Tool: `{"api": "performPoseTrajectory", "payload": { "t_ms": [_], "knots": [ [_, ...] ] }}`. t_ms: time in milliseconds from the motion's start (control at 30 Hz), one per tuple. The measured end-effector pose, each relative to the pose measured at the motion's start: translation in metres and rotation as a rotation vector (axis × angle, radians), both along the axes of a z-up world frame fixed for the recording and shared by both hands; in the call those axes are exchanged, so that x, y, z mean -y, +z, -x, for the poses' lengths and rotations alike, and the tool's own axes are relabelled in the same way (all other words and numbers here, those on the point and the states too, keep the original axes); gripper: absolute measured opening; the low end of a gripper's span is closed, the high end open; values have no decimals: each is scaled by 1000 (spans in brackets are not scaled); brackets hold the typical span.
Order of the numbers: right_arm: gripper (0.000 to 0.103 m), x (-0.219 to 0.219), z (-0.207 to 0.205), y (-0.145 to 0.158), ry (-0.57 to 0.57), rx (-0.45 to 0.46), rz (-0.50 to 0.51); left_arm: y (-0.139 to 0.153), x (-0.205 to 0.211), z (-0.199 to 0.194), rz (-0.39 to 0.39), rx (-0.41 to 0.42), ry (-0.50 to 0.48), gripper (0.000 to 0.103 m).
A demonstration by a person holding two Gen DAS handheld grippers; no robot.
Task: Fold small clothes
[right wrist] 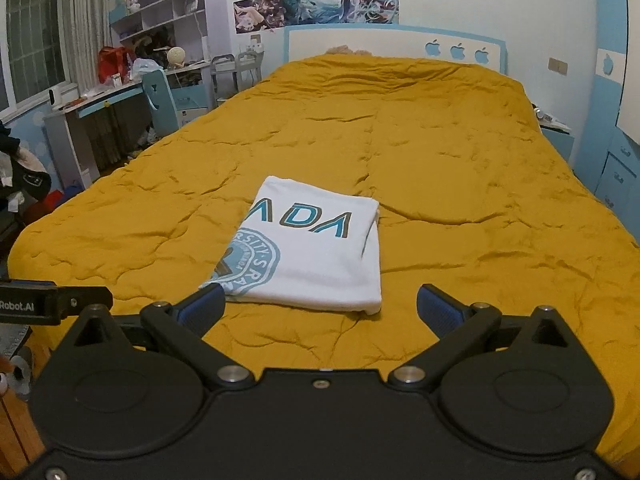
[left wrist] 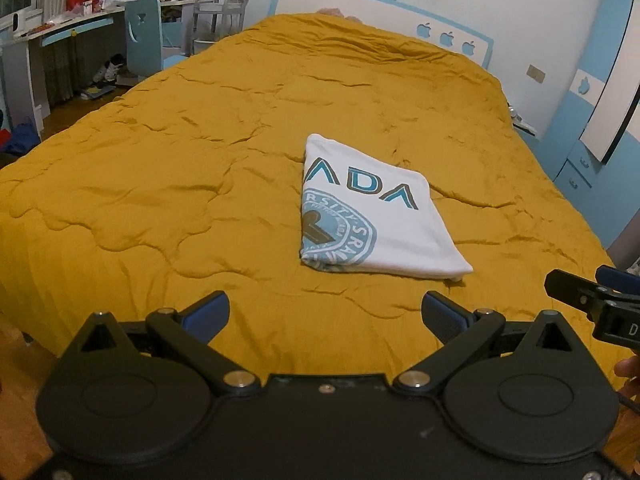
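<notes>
now the folded white t-shirt (left wrist: 372, 216) lies mid-frame on the mustard quilt (left wrist: 160, 160); left gripper (left wrist: 326, 316) and right gripper (right wrist: 320, 308) both gape wide, holding nothing, near the frame's bottom.

Both wrist views facing bed (left wrist: 200, 160)

the folded white shirt (right wrist: 316, 252) in the middle of the frame has big teal letters "ada", with more letters before them hidden by the fold. under them a round teal seal shows parts of words, "rsity" and "sr". at the left edge of the right wrist view, the black body of the left claw (right wrist: 48, 305) has white text "robot.ai".
</notes>
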State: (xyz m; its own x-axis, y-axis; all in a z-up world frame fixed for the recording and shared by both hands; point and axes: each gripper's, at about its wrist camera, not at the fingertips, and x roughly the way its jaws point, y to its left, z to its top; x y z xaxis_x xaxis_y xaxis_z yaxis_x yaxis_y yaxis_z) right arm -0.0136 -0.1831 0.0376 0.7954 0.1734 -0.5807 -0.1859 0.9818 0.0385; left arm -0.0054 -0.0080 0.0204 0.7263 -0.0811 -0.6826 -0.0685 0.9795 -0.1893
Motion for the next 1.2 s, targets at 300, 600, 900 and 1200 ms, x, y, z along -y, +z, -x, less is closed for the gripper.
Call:
{"api": "performPoseTrajectory", "payload": {
  "t_ms": [300,600,900,1200],
  "knots": [
    [103,-1,10,-2,3,-14,6,4,4,16,16,-5,-8,103],
    [103,1,20,4,-15,-5,4,7,9,19,0,2,-20,103],
    [103,3,22,6,-27,3,14,6,12,14,-5,-13,-24,103],
    [103,4,17,5,-31,-6,22,4,14,8,-24,-51,-7,103]
  ]
}}
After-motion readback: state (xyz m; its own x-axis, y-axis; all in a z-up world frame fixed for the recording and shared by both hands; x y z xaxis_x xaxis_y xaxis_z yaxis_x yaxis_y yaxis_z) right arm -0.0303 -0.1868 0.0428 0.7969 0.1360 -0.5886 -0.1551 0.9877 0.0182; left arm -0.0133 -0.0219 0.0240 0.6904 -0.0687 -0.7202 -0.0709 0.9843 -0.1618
